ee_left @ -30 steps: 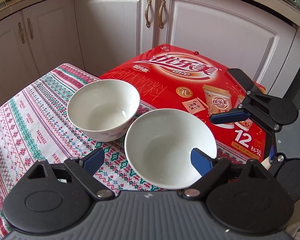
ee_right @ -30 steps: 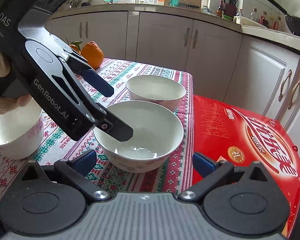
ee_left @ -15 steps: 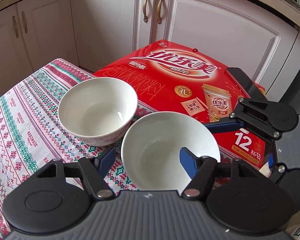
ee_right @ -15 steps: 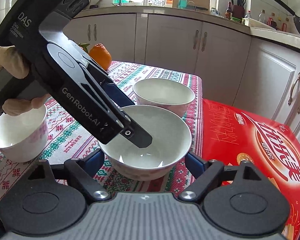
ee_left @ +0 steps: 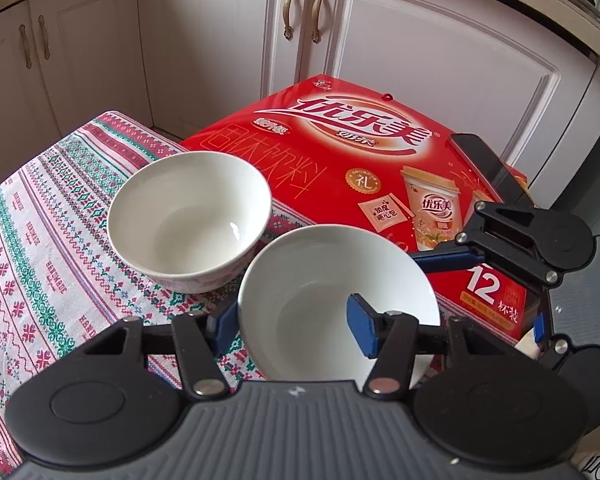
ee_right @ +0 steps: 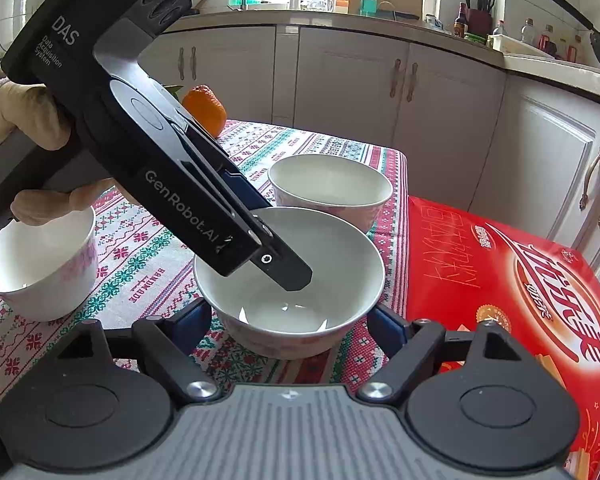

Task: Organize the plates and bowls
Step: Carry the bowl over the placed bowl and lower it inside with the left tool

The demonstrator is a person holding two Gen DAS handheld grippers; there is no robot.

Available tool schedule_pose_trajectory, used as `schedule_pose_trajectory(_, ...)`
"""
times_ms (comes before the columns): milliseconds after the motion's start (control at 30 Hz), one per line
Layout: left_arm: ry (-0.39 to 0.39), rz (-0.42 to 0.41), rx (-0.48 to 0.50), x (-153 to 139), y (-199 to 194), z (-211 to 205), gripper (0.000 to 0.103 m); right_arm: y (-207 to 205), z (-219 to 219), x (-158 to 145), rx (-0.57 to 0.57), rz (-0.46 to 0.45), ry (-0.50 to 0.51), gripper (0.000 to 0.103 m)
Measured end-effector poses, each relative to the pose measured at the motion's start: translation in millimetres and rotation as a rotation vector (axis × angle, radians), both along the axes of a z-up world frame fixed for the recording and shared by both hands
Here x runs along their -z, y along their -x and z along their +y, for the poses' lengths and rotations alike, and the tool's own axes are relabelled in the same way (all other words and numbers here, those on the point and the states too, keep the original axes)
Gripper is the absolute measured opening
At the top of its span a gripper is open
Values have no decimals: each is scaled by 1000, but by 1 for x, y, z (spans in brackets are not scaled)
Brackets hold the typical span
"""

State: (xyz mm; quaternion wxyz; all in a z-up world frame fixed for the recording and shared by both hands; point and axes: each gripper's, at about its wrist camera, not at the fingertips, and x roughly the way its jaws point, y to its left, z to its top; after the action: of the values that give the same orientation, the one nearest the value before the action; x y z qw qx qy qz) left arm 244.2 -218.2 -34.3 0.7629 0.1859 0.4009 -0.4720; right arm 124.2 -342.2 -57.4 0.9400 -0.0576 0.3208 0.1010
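A white near bowl (ee_left: 336, 300) (ee_right: 288, 280) sits on the patterned tablecloth (ee_left: 40, 248) by the table's edge. My left gripper (ee_left: 290, 322) straddles its rim, one blue pad inside and one outside, closing on the wall; whether the pads touch is unclear. My right gripper (ee_right: 288, 320) is open, its blue pads on either side of the same bowl's base. A second white bowl (ee_left: 188, 216) (ee_right: 330, 188) stands just behind. A third white bowl (ee_right: 36, 268) stands at the left of the right wrist view.
A red drink carton (ee_left: 360, 168) (ee_right: 512, 280) lies right of the table's edge. An orange fruit (ee_right: 204, 108) sits at the table's far side. White cabinets (ee_left: 220, 40) stand behind.
My left gripper has narrowed and moved onto the near bowl's rim, one pad now inside. My right gripper has moved forward until its pads flank that bowl.
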Motion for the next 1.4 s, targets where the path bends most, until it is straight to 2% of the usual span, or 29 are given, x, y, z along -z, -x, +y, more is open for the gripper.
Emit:
schedule_pose_trajectory(700, 45, -40, -14, -34, 37, 31, 56, 28, 20, -28, -32, -25, 2, 88)
schedule_pose_trajectory(1067, 77, -54, -59, -48, 62, 69, 56, 46, 51, -45, -88, -40, 15, 88)
schedule_pose_trajectory(1400, 95, -78, -127, -59, 76, 113, 56, 45, 86, -56, -161, -50, 28, 88)
